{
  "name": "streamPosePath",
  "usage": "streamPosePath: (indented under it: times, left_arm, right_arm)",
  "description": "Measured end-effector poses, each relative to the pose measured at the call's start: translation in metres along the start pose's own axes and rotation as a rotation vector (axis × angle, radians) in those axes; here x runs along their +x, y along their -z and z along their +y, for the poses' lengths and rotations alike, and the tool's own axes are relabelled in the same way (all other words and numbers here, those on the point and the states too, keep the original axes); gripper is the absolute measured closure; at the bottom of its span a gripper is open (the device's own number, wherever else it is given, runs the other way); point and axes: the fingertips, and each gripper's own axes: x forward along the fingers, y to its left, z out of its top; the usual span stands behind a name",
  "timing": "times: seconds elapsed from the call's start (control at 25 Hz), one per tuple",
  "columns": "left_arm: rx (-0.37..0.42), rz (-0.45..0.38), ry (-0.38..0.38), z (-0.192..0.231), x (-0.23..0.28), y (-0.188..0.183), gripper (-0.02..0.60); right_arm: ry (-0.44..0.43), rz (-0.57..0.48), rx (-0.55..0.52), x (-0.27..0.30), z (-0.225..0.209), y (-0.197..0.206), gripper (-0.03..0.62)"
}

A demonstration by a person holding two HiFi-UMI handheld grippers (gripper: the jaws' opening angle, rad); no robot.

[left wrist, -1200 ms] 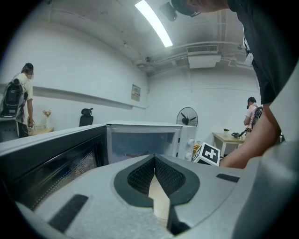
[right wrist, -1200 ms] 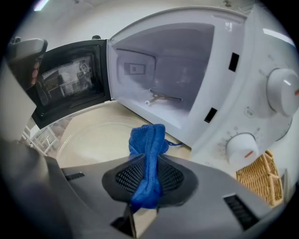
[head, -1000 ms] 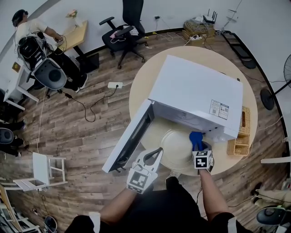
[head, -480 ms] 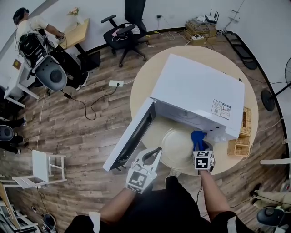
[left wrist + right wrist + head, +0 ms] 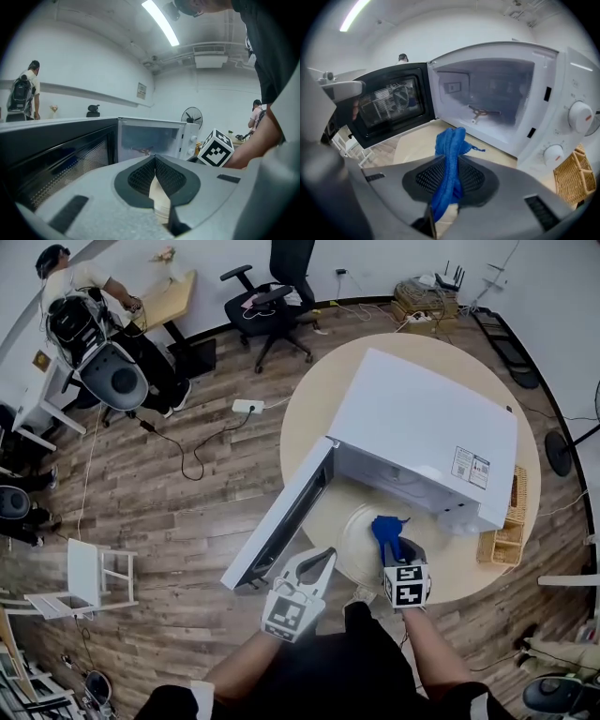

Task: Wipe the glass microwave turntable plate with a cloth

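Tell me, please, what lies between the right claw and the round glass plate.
The blue cloth, pinched in the right claw over the glass plate; right gripper view shows it.

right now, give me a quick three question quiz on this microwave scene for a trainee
1. True or false: the glass plate lies on the table, outside the open microwave.
2. What is the right gripper clamped on? A) a sponge B) a blue cloth C) nothing
3. Fill in: the left gripper is empty, with its jaws ___.

Key: 1 true; 2 B; 3 together.
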Motion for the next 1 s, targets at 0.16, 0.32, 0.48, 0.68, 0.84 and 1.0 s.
streamPosePath:
  times: [0.16,0.32,0.48,0.68,0.84,1.0]
  left_arm:
    - [-0.014,-0.001,-0.013,0.008,-0.01,0.004,0.575]
    - [-0.019,-0.009,-0.018,0.013,-0.02,0.006,0.575]
    - [-0.023,-0.008,-0.018,0.018,-0.028,0.009,0.575]
    - [-0.024,-0.002,0.003,0.015,-0.032,0.014,0.575]
    - [-0.018,0.006,0.024,0.012,-0.032,0.016,0.575]
    - [-0.014,0.011,0.047,0.007,-0.03,0.018,0.575]
  right_arm:
    - [-0.066,0.022,-0.011,0.004,0.033,0.004,0.519]
    - [-0.118,0.053,-0.025,0.009,0.061,0.012,0.519]
    - [-0.153,0.083,-0.053,0.012,0.087,0.017,0.519]
    - [-0.172,0.115,-0.087,0.018,0.102,0.03,0.519]
    - [-0.16,0.144,-0.157,0.021,0.105,0.041,0.519]
    - [-0.126,0.138,-0.173,0.02,0.1,0.046,0.519]
